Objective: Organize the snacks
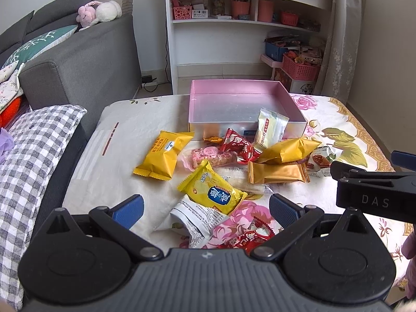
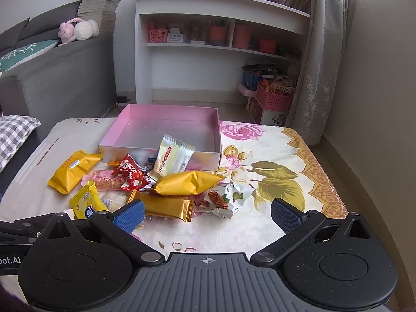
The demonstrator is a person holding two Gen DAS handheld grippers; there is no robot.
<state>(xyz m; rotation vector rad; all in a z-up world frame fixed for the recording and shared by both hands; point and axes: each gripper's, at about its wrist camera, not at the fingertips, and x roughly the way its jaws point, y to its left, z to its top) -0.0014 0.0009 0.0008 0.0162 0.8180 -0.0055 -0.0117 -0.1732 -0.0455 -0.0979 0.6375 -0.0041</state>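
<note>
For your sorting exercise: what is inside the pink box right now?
The pink box shows only its bare silver floor. A pale snack packet leaning on the front wall hides a small strip behind it.

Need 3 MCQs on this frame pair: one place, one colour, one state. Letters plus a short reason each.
1. Where does the white-and-cream snack packet stand?
A. leaning on the box's front wall
B. flat inside the box
C. on the sofa

2. What colour are the inner walls of the box?
A. blue
B. pink
C. green

3. What state is the left tool in?
A. shut on a packet
B. open, holding nothing
C. out of view

Answers:
1 A, the packet stands tilted against the front wall, with its lower end among the pile.
2 B, the inner walls show pink in both views.
3 B, its blue fingers are spread apart, with packets lying on the cloth beyond them.
</note>
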